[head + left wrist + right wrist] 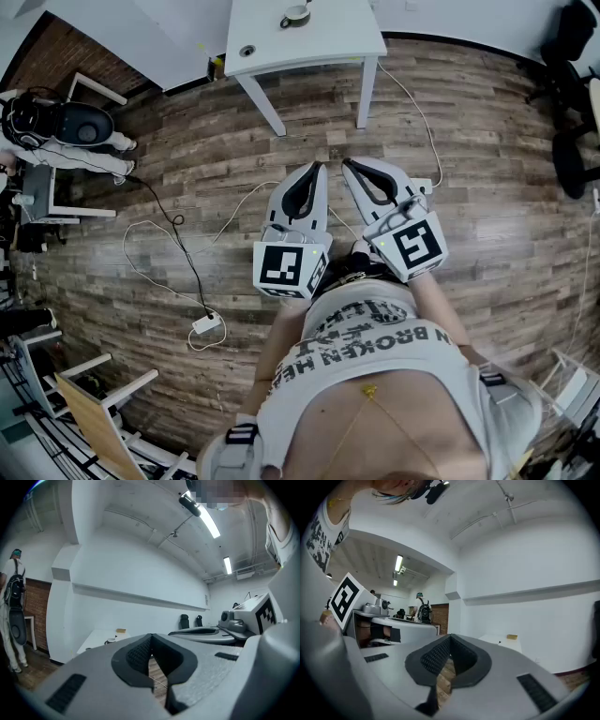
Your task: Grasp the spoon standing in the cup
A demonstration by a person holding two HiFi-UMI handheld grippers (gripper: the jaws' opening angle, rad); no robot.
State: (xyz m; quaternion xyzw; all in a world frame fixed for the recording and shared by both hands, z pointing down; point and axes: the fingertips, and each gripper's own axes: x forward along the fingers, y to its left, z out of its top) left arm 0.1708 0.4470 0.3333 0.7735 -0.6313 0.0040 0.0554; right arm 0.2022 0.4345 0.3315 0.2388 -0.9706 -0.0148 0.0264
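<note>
A white table point(319, 42) stands ahead of me at the top of the head view, and a small cup point(296, 16) sits near its far edge; the spoon in it is too small to make out clearly. Both grippers hang over the wooden floor, well short of the table and pointing toward it. My left gripper point(319, 167) is shut with nothing in it, and its tips meet in the left gripper view point(151, 637). My right gripper point(347, 164) is likewise shut and empty, with its pads together point(450, 638). The cup point(110, 641) shows small on the distant table point(96, 639).
A white cable and a power strip point(206, 324) lie on the floor to the left. Black office chairs point(572, 141) stand at the right, white furniture at the left. A person with a backpack point(423, 611) stands far off. A small yellow block point(513, 637) lies on the table.
</note>
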